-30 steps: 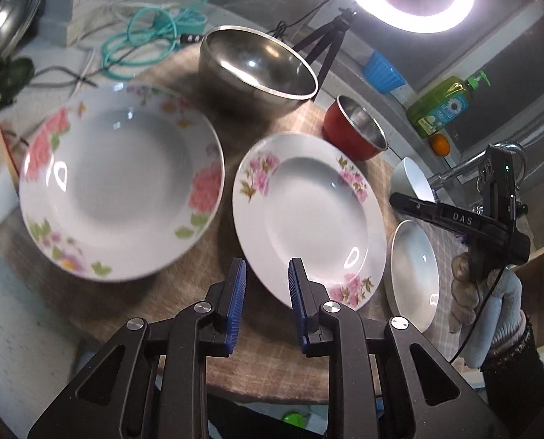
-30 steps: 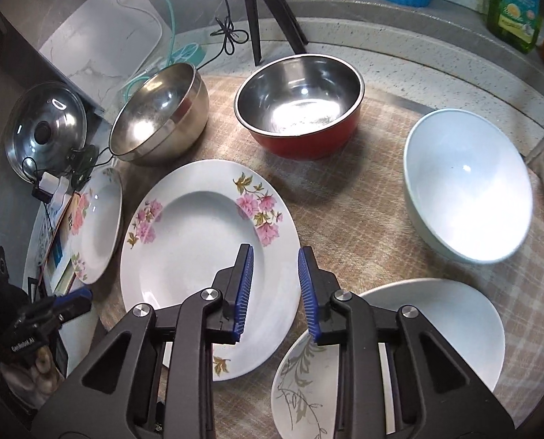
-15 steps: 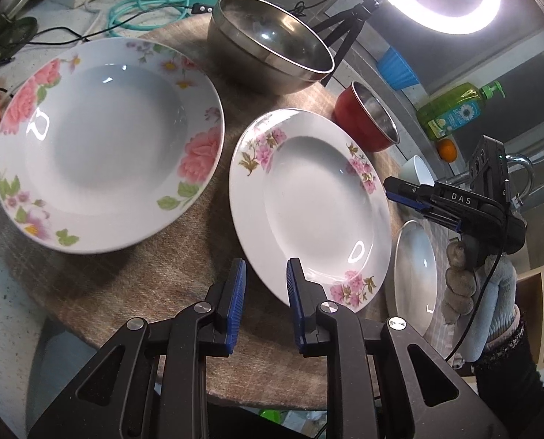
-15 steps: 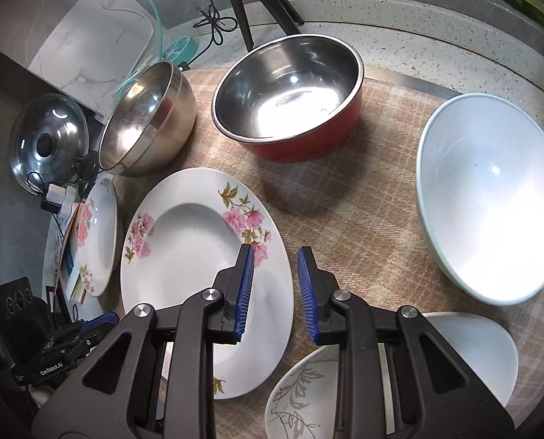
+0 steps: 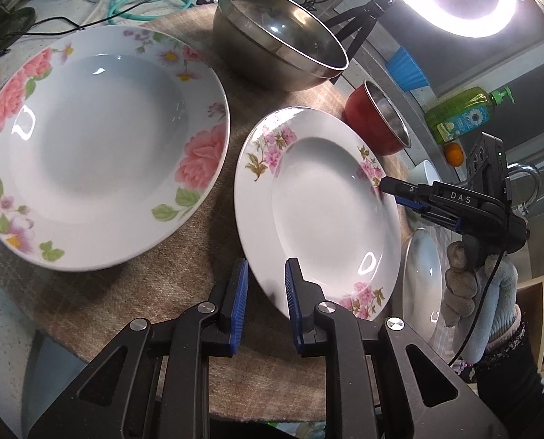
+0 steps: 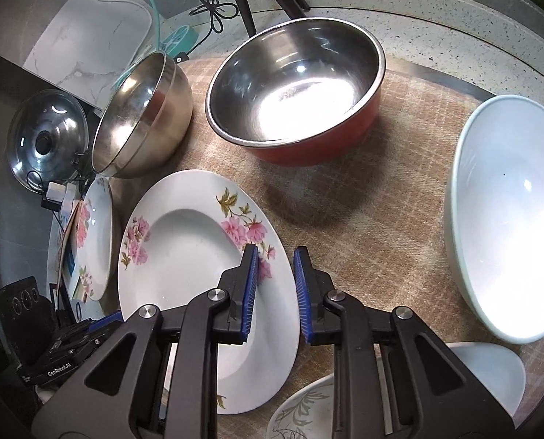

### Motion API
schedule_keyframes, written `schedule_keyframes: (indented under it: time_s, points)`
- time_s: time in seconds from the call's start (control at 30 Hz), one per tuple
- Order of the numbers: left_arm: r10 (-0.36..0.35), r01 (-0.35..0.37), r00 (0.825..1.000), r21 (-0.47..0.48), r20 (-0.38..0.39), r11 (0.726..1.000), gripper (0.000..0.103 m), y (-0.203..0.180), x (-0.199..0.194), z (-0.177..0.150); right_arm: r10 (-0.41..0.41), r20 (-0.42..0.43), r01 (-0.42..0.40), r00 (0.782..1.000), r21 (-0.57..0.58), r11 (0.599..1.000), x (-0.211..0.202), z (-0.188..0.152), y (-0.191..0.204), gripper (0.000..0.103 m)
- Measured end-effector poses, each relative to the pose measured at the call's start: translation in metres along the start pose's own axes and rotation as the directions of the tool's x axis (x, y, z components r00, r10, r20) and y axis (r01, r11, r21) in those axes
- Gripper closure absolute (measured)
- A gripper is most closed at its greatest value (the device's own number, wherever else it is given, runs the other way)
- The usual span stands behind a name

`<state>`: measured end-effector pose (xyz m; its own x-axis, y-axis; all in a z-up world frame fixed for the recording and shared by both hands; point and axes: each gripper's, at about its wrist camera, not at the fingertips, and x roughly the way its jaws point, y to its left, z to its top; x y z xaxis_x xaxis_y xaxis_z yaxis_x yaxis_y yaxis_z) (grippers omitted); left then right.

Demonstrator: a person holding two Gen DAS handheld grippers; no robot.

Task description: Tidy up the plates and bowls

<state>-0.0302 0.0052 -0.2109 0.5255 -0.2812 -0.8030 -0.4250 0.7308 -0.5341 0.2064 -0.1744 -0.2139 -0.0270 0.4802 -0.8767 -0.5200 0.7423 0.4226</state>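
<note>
Both my left gripper [image 5: 266,285] and right gripper [image 6: 273,278] have jaws apart, straddling the pink-flowered white plate's [image 5: 319,216] rim at six o'clock.

A checked mat [image 6: 392,219] covers the speckled counter [image 6: 436,29]. The red bowl [image 6: 297,98] sits on the mat; steel bowl [image 6: 143,117] left, white bowl [image 6: 506,226] right, floral plate [image 6: 198,267] in front.

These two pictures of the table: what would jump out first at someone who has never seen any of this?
Probably the flowered plates: a big rose-patterned plate on the left, and a smaller pink-blossom plate mid-mat, with both open tools at opposite rims, the left tool and the right tool. Behind stand a shiny steel bowl and a red-sided bowl; a white bowl sits far right.
</note>
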Motion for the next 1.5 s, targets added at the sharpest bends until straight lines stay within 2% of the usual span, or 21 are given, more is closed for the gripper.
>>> schedule_keyframes:
  time_s: [0.27,0.67,1.1,1.5]
  points:
    - [0.013,-0.012,1.0,0.027,-0.008,1.0,0.087,-0.003,0.002,0.0,-0.021,-0.001,0.021,1.0,-0.007,1.0,-0.001,-0.002,0.005,0.082]
    - [0.039,-0.038,0.999,0.065,-0.012,0.997,0.087,-0.001,-0.004,-0.006,-0.033,-0.019,0.033,0.999,-0.029,0.999,0.0,-0.026,0.014,0.082]
    - [0.034,-0.033,0.999,0.04,-0.023,0.999,0.087,0.006,-0.015,-0.023,-0.044,-0.033,0.042,0.998,-0.07,0.997,0.003,-0.041,0.029,0.082]
    - [0.054,-0.052,0.998,0.056,-0.027,0.997,0.087,0.005,-0.017,-0.029,-0.057,-0.043,0.053,0.997,-0.089,0.995,-0.002,-0.061,0.036,0.082]
